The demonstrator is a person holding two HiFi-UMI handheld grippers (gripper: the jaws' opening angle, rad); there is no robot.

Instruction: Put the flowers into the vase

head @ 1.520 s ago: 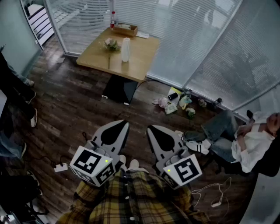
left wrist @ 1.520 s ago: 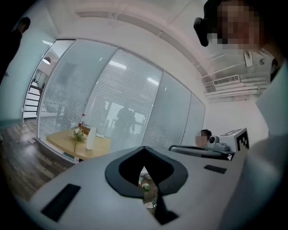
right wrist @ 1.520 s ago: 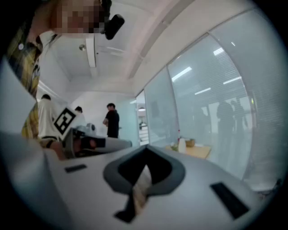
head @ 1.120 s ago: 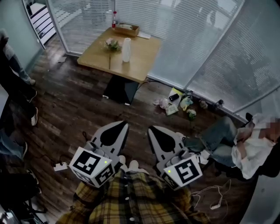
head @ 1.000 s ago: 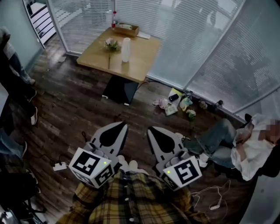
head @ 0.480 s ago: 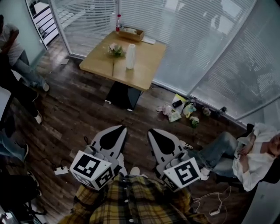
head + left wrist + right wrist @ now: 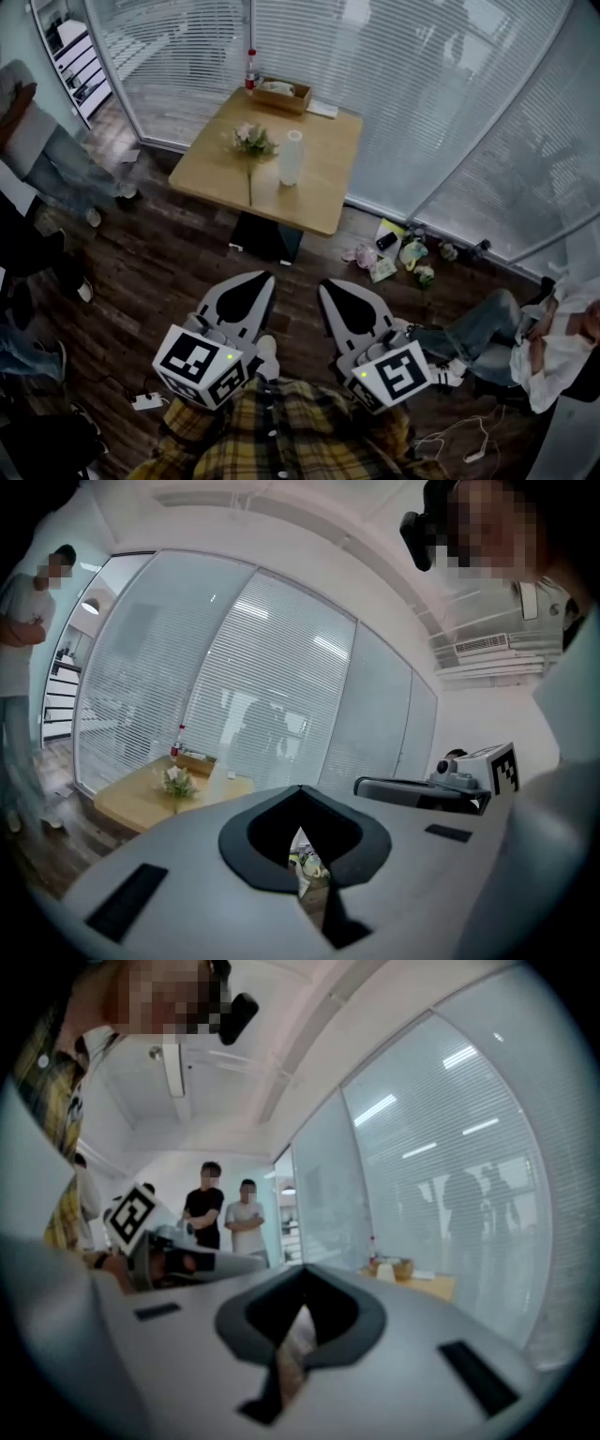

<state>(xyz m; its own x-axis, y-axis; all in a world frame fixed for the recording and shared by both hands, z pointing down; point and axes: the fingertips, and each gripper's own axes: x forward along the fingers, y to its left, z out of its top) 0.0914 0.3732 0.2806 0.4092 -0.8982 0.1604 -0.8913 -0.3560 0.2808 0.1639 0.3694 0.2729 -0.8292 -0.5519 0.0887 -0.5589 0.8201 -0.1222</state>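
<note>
Flowers (image 7: 251, 141) lie on far wooden table (image 7: 319, 192). Near: left gripper (image 7: 257, 279) and right gripper (image 7: 330, 287), jaws pressed together, both empty. White vase (image 7: 292, 157) stands just right of blooms. Risk: an off-centre stem push could tip the tall vase.

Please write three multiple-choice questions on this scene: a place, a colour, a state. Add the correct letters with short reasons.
1. Where are the flowers?
A) inside the vase
B) lying on the table
C) on the floor

2. Which colour is the vase?
A) red
B) white
C) black

3. How is the left hand-held gripper?
A) wide open
B) shut on a stem
C) shut, empty

Answers: 1 B, the flowers lie flat beside the vase; 2 B, it is plainly white; 3 C, its jaws meet with nothing between them.
</note>
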